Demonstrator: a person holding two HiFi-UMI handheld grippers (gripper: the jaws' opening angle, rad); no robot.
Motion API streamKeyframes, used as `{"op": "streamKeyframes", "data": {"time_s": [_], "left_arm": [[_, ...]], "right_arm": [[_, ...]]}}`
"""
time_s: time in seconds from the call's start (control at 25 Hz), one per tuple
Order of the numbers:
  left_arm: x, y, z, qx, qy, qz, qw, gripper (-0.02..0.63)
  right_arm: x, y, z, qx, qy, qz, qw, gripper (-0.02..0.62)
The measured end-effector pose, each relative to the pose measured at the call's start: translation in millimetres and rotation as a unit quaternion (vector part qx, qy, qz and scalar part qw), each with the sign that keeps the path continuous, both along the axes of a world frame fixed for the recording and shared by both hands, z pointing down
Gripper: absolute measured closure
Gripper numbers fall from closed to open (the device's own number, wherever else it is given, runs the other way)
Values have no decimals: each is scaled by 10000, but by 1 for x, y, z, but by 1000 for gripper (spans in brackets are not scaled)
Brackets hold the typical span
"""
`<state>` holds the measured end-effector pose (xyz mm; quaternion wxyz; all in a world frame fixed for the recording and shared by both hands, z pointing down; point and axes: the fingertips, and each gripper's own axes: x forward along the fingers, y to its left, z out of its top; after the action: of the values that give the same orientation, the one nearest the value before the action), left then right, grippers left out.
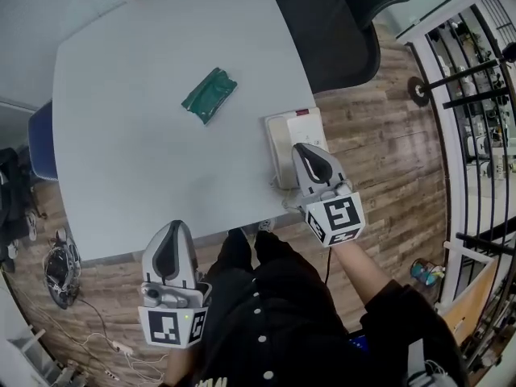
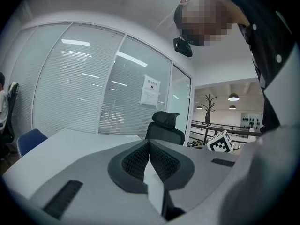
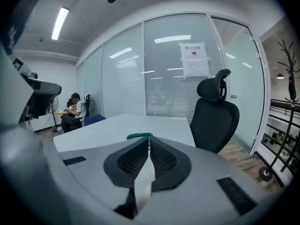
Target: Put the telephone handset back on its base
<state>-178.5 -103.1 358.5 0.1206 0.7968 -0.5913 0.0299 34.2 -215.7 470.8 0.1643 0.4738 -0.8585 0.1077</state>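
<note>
Our right gripper (image 1: 302,150) hangs over the near end of the telephone (image 1: 284,135), which sits at the near right edge of the worktop (image 1: 145,160). Its jaws are pressed together with nothing between them, and its own view shows only the bare seam of the pads. Our left gripper (image 1: 172,230) is just as closed and empty, held low off the worktop's near edge above our lap, well apart from the telephone. To do this step well, we judge that we first need to spread the right jaws and settle exactly where the handset lies. We would then take it across its narrow middle so it stays level and lower it squarely into the cradle, both ends seating together and the cord not trapped beneath. The left gripper could steady the base if it starts to slide toward the edge. Much is hard to read here: the right gripper covers the near part of the telephone, so we cannot tell the handset from the base, nor whether it is already seated. Neither gripper view shows the telephone at all, since both look out across the room. The right one catches only the green packet (image 1: 209,95) further up the worktop and the office chair (image 1: 330,22) beyond
</note>
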Motion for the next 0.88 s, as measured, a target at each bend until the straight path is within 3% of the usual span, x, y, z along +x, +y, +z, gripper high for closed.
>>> {"op": "streamKeyframes", "data": {"time_s": [0.28, 0.48, 0.76, 0.88], "left_arm": [[-7, -8, -16, 151, -135, -8, 9998, 591], [-15, -12, -29, 321, -191, -77, 9993, 591], [-17, -19, -50, 641, -304, 53, 9975, 591], [-24, -25, -56, 713, -223, -87, 9972, 591]], "right_arm": [[5, 14, -57, 444, -137, -242, 9986, 563], [23, 15, -81, 511, -33, 29, 9987, 565], [45, 18, -127, 808, -516, 303, 9949, 566], [53, 16, -140, 789, -691, 424, 9936, 566]]}}
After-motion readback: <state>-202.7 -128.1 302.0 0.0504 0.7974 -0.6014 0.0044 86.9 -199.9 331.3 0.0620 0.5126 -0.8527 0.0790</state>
